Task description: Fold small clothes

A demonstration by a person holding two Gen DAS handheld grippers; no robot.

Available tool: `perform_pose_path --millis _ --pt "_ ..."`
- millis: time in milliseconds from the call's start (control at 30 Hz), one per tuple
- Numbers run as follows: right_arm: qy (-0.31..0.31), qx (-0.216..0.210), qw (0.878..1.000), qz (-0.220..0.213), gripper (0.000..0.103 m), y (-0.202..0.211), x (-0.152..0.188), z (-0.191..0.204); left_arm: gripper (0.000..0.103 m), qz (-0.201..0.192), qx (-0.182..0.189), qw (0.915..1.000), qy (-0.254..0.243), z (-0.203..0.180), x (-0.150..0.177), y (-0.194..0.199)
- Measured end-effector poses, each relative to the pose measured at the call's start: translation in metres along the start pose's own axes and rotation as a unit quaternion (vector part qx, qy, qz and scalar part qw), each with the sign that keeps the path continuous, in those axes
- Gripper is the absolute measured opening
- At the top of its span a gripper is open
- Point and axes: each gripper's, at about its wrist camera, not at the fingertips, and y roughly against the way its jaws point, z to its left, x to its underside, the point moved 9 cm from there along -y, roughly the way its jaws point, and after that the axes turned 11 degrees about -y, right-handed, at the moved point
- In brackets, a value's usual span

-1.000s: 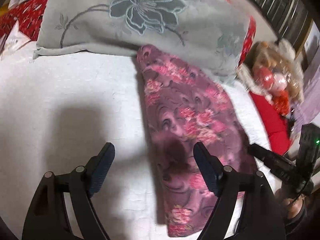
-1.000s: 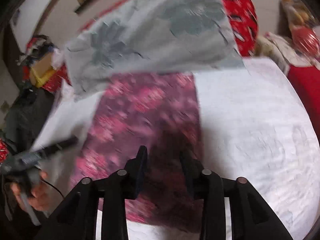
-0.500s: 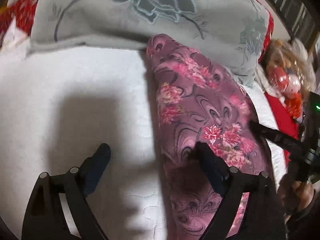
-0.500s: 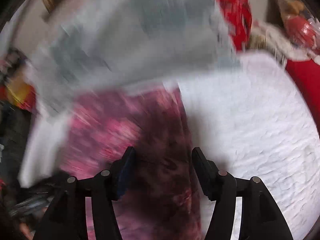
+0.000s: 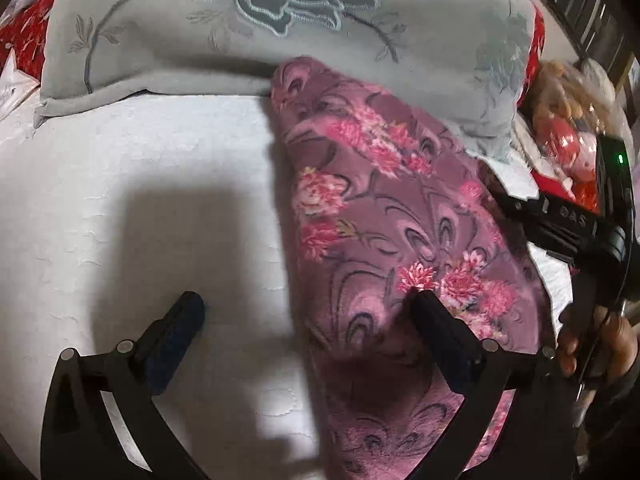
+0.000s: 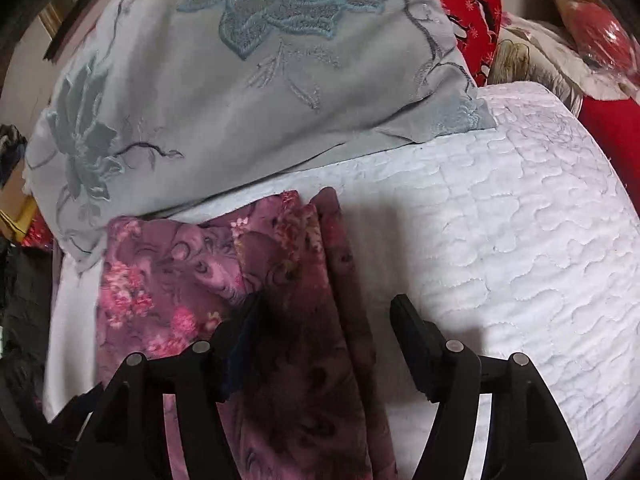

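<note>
Purple floral garment (image 5: 400, 240) lay lengthwise on bed (image 5: 140, 200), top under grey pillow (image 5: 280, 40); left gripper (image 5: 304, 316), right gripper (image 6: 324, 316) released, jaws straddling opposite edges, likely for fold.

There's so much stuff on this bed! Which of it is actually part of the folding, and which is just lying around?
Part of the job:
- purple floral garment, lying lengthwise on the white quilt
- left gripper, open
- right gripper, open

Just lying about:
- grey pillow with embroidered flower
- red patterned cushion behind it
- wrapped stuffed toy at the bed's edge
</note>
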Motion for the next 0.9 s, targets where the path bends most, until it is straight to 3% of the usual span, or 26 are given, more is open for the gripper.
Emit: perform_pose_path --millis 167,267,333,367,400,467,533,600,633,700,800,900 --pt "-0.04 -0.079 0.996 0.018 0.068 0.016 0.02 -0.021 0.103 -0.018 0.081 0.9936 0.076 0.011 -0.002 0.014" --pt "-0.026 -0.131 0.99 0.04 0.071 0.016 0.034 -0.014 0.103 -0.016 0.106 0.9913 0.077 0.006 -0.001 0.014" --pt "-0.016 -0.155 0.986 0.058 0.071 0.012 0.038 -0.004 0.103 -0.008 0.176 0.9812 0.08 -0.017 -0.002 0.01" --pt "-0.013 -0.161 0.985 0.06 0.071 0.009 0.04 0.002 0.103 0.003 0.225 0.9697 0.095 -0.029 -0.001 0.006" --pt "-0.011 -0.157 0.986 0.06 0.071 0.005 0.04 0.006 0.103 0.01 0.235 0.9657 0.11 -0.034 -0.003 0.0" --pt "-0.009 -0.148 0.987 0.056 0.067 0.001 0.038 0.01 0.099 -0.002 0.226 0.9674 0.115 -0.033 -0.003 -0.005" --pt "0.003 -0.133 0.99 0.051 0.05 0.002 0.04 0.014 0.092 -0.007 0.223 0.968 0.116 -0.032 -0.002 -0.001" --pt "0.02 -0.121 0.992 0.039 0.04 0.007 0.041 0.016 0.063 -0.01 0.22 0.9688 0.114 -0.029 0.002 0.006" --pt "0.027 -0.115 0.992 0.033 0.035 0.011 0.041 0.018 0.056 -0.011 0.215 0.97 0.113 -0.028 0.0 0.006" --pt "0.038 -0.104 0.994 0.018 0.031 0.019 0.042 0.02 0.031 -0.014 0.216 0.9693 0.117 -0.023 -0.003 0.007" --pt "0.042 -0.097 0.994 -0.002 0.029 0.035 0.046 0.023 0.026 -0.025 0.22 0.9691 0.108 -0.021 -0.006 0.015" --pt "0.045 -0.109 0.993 -0.004 0.028 0.05 0.057 0.039 0.025 -0.039 0.195 0.9766 0.083 -0.021 -0.003 0.033"
